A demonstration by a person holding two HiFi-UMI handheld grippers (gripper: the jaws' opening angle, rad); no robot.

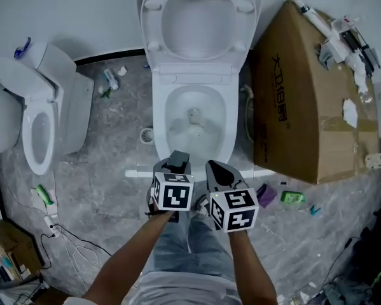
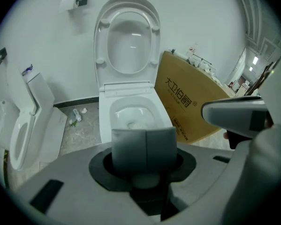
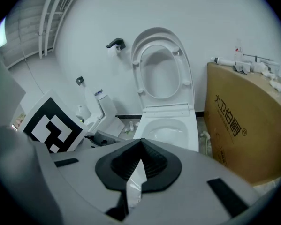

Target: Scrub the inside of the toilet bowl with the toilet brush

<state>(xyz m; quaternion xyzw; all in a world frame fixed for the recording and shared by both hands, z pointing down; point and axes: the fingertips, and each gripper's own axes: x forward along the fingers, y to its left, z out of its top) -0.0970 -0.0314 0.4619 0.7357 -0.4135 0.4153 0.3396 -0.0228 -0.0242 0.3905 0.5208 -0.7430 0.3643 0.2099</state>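
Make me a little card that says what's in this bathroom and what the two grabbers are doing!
main toilet: white, in the middle, bowl open
lid: lifted up against the wall
left gripper: shut, empty, held in front of the bowl
right gripper: shut, empty, right beside the left one
toilet brush: none to be seen in any view
cardboard box: big and brown, right of the main toilet
second toilet: white, off to the left
floor: grey, with small bits of litter scattered about

A cardboard box (image 1: 298, 94) and a second toilet (image 1: 41, 132) stand on grey floor (image 1: 107, 164).
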